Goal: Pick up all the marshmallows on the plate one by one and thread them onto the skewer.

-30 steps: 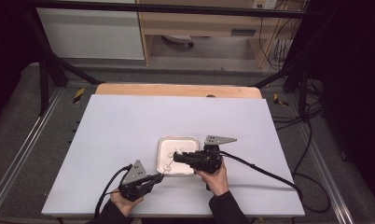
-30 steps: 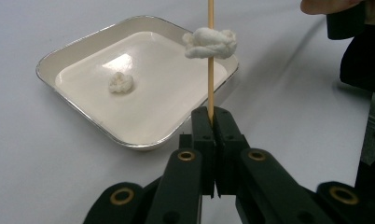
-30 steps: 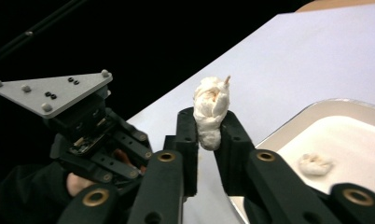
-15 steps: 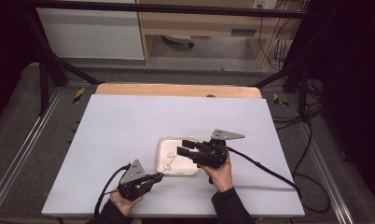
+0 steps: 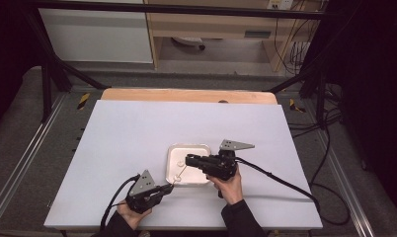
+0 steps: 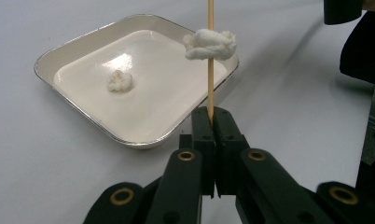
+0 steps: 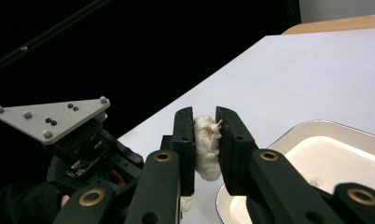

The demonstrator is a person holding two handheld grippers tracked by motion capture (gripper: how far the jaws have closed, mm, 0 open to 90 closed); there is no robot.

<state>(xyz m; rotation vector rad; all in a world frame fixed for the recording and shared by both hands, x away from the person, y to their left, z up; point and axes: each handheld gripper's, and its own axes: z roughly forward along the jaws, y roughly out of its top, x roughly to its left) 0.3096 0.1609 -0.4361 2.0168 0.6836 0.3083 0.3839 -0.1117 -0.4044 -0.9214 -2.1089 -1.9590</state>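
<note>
Popcorn, a white puffy kernel (image 7: 206, 147), sits pinched between the two black pads of the right tool (image 7: 205, 140), whose jaws have just been closing on it, with the tip of a thin wooden skewer (image 6: 210, 60) poking out of the kernel's side. The left tool (image 6: 212, 122) has its jaws pressed tight on the skewer's near end, so the stick's long axis runs away from that tool toward the right one, over the near right corner of a shallow square white tray with a metal rim (image 6: 73, 109). A second white kernel (image 6: 210, 44) is already threaded partway along the stick, and a third (image 6: 120, 80) lies loose in the tray. In the high view the right tool (image 5: 190, 160) reaches in from the right over the tray (image 5: 170, 153), its hand level and turned sideways, while the left tool (image 5: 168, 188) lies low on the white worktop (image 5: 127, 138), aimed up at it. Judging by this, the next move is a push of the kernel along the stick toward the left hand, which is the nearer anchor.
</note>
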